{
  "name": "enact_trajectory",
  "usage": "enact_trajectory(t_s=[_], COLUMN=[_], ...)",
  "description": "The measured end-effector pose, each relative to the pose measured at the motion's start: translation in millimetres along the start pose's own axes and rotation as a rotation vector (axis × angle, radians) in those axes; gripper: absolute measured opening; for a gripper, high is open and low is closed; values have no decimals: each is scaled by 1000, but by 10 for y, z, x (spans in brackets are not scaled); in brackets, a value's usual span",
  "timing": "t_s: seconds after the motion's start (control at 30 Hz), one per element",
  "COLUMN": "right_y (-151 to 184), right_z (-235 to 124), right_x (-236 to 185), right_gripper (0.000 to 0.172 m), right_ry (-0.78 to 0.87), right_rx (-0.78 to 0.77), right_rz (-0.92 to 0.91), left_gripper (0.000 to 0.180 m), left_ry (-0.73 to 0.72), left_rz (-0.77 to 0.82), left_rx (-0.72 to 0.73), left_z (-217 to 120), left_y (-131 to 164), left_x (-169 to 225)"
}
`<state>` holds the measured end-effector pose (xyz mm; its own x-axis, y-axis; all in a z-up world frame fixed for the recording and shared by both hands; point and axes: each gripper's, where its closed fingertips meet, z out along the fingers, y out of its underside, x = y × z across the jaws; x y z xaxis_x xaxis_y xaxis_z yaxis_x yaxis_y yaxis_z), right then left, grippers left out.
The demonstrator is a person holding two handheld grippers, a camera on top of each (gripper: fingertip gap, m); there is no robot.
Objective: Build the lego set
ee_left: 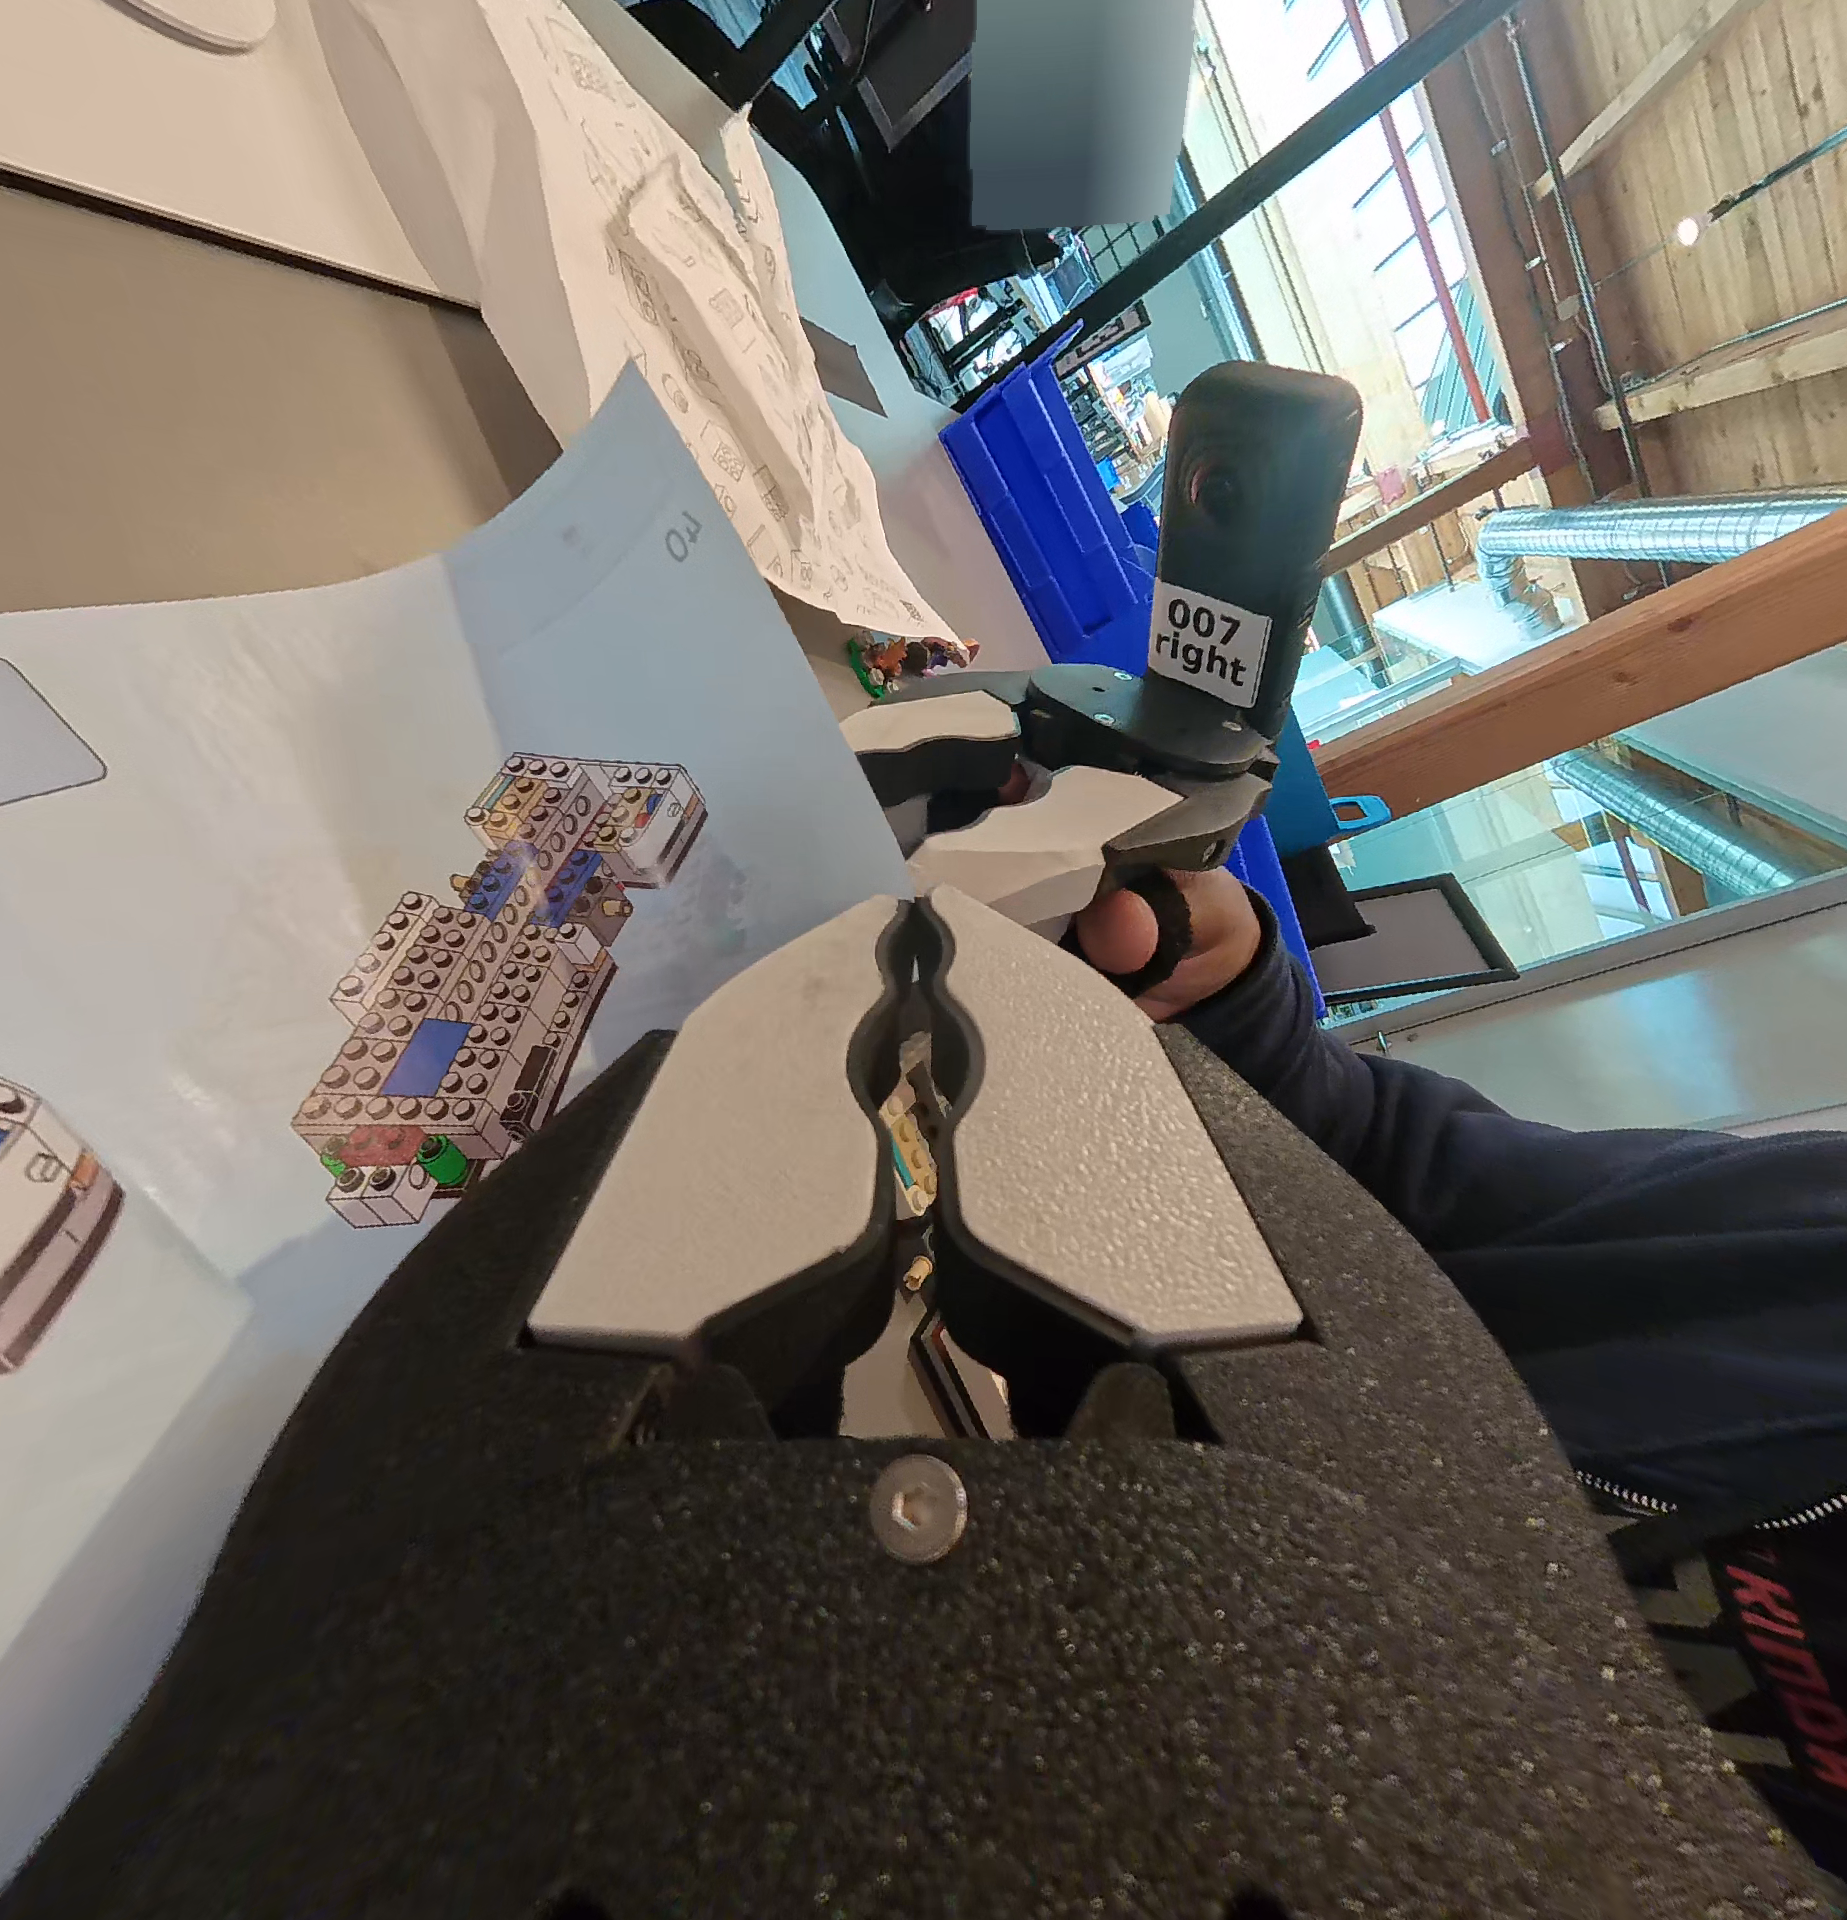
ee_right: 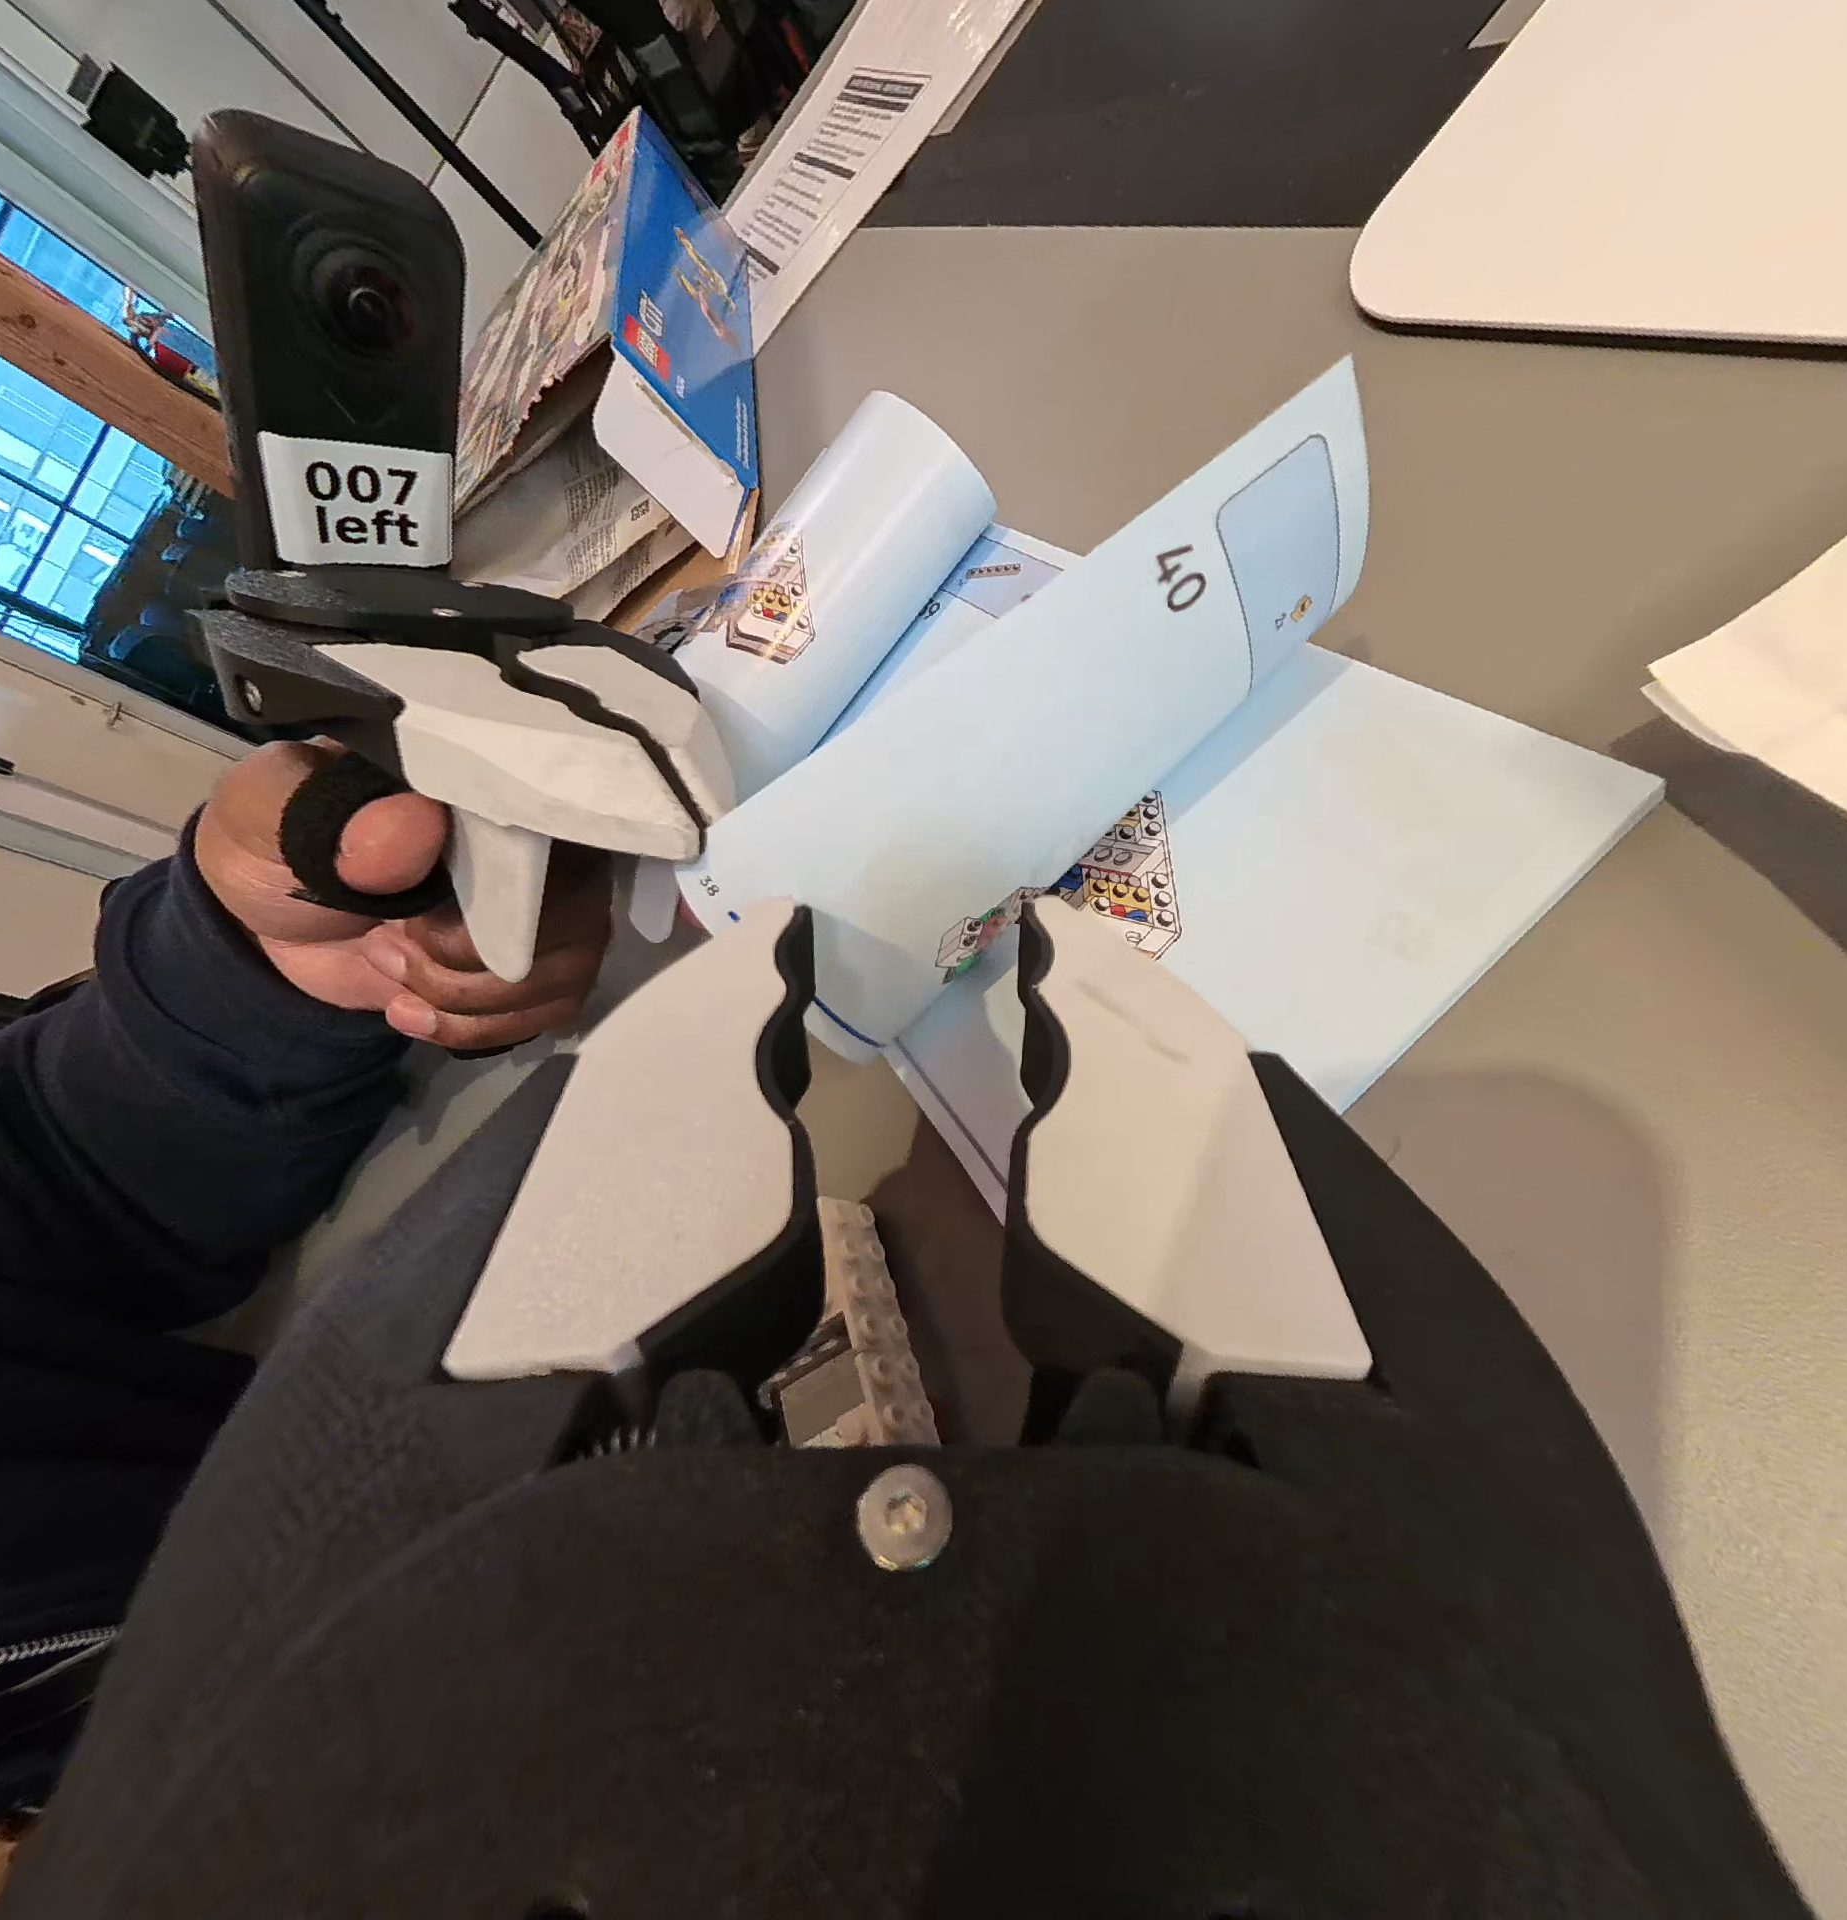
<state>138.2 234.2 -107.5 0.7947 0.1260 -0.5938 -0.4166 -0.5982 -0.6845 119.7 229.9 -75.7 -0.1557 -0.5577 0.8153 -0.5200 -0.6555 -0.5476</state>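
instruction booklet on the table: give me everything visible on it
The instruction booklet is thin, glossy, pale blue paper, lying open on the grey-beige table. Pages carry printed brick-model diagrams and page numbers. One page is lifted and curled over; the left gripper is shut on its corner. Farther pages also curl up. The right gripper hangs open over the near edge, its pads not pressing the paper.

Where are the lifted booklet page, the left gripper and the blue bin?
lifted booklet page [ee_right: 1002, 748], right wrist view, middle of curled sheet.
left gripper [ee_right: 703, 831], right wrist view, fingertips at page corner.
blue bin [ee_left: 1044, 520], left wrist view, side wall.
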Motion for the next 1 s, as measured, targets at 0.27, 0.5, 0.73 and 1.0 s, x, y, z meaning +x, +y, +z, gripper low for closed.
enact_trajectory(t_s=[0.27, 0.5, 0.73, 1.0], right_y=[96, 132, 179, 204], right_z=[-41, -37, -119, -145], right_x=[162, 149, 280, 303], right_gripper=[38, 32, 24, 25], right_ry=[123, 108, 181, 193], right_rx=[-64, -72, -117, -125], right_rz=[-129, -187, -239, -252], left_gripper=[8, 17, 18, 25], left_ry=[109, 179, -250, -418], left_rz=[56, 74, 433, 682], left_rx=[-5, 23, -167, -324], left_z=[48, 17, 9, 165], left_y=[17, -35, 152, 428], left_x=[244, 391, -69, -237])
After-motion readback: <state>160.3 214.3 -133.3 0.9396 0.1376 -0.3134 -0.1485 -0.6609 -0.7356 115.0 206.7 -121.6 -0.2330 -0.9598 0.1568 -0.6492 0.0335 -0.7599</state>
